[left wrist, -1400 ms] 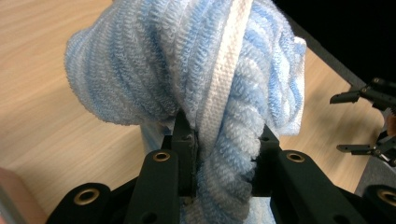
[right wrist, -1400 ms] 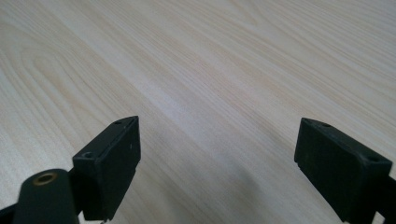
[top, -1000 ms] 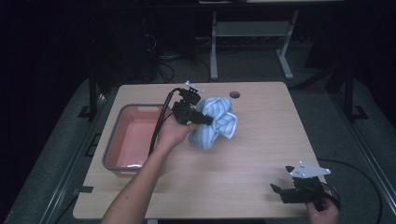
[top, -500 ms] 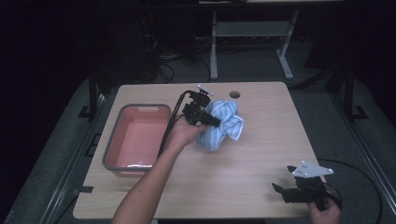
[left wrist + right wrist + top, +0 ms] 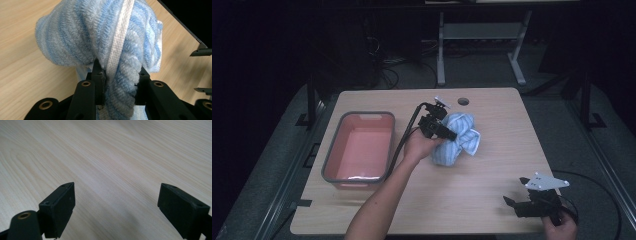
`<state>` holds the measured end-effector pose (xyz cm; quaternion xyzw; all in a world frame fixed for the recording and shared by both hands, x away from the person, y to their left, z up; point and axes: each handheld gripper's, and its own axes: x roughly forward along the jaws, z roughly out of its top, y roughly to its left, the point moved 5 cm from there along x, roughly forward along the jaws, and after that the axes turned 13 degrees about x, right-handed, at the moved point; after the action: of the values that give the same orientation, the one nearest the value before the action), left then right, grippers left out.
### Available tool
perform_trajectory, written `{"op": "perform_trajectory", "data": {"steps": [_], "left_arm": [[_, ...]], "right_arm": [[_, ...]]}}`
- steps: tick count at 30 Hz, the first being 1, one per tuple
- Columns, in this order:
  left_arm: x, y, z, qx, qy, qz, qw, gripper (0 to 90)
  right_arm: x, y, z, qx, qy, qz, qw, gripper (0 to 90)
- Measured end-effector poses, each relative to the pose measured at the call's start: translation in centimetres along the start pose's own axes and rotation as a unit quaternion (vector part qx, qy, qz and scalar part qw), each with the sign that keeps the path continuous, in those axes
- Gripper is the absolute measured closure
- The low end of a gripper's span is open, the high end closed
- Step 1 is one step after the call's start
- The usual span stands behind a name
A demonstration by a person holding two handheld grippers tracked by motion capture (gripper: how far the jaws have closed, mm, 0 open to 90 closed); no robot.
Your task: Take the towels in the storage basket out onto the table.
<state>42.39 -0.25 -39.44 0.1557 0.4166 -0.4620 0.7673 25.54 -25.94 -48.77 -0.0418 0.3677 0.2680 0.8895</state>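
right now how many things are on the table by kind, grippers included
towel: 1, blue and white
tub: 1, pink with a grey rim
grippers: 2, left gripper shut on the towel, right gripper open over bare table
total: 4

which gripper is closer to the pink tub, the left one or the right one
Left. The left gripper, shut on the blue striped towel, sits just right of the pink tub. The right gripper rests open at the table's near right corner, far from it.
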Motion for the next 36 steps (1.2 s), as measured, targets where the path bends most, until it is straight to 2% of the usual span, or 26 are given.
{"op": "perform_trajectory", "data": {"steps": [3,4,10,18,24,31,34,36], "left_arm": [[0.8,0.1,-0.1,-0.007,0.003,0.002,1.0,69.2],[1.4,0.1,-0.3,-0.015,0.0,0.0,0.9999,68.9],[3.0,-0.2,-0.9,-0.023,0.0,-0.012,0.9997,68.8],[4.6,-0.2,-1.7,-0.021,0.01,-0.006,0.9997,67.8],[6.1,-0.5,-2.5,-0.029,0.016,-0.006,0.9994,67.0],[6.9,-0.8,-2.7,-0.031,0.017,-0.002,0.9994,63.7],[7.1,-0.8,-2.8,-0.034,0.015,-0.006,0.9993,61.3],[7.1,-0.9,-2.7,-0.043,0.006,-0.014,0.999,58.8]], "right_arm": [[0.0,0.0,0.0,0.002,-0.003,0.001,1.0,13.9],[0.0,-0.1,0.0,-0.003,-0.003,0.0,1.0,13.9],[0.0,-0.1,0.0,-0.004,-0.001,-0.001,1.0,13.9],[0.1,0.1,0.0,-0.004,0.001,0.0,1.0,13.9],[0.2,0.2,0.0,-0.005,0.005,0.001,1.0,13.9],[0.1,0.1,0.0,-0.005,0.002,0.002,1.0,13.9],[0.1,0.1,0.0,-0.006,0.002,0.0,1.0,13.9],[0.2,0.3,0.0,-0.005,0.002,0.003,1.0,13.9]]}}
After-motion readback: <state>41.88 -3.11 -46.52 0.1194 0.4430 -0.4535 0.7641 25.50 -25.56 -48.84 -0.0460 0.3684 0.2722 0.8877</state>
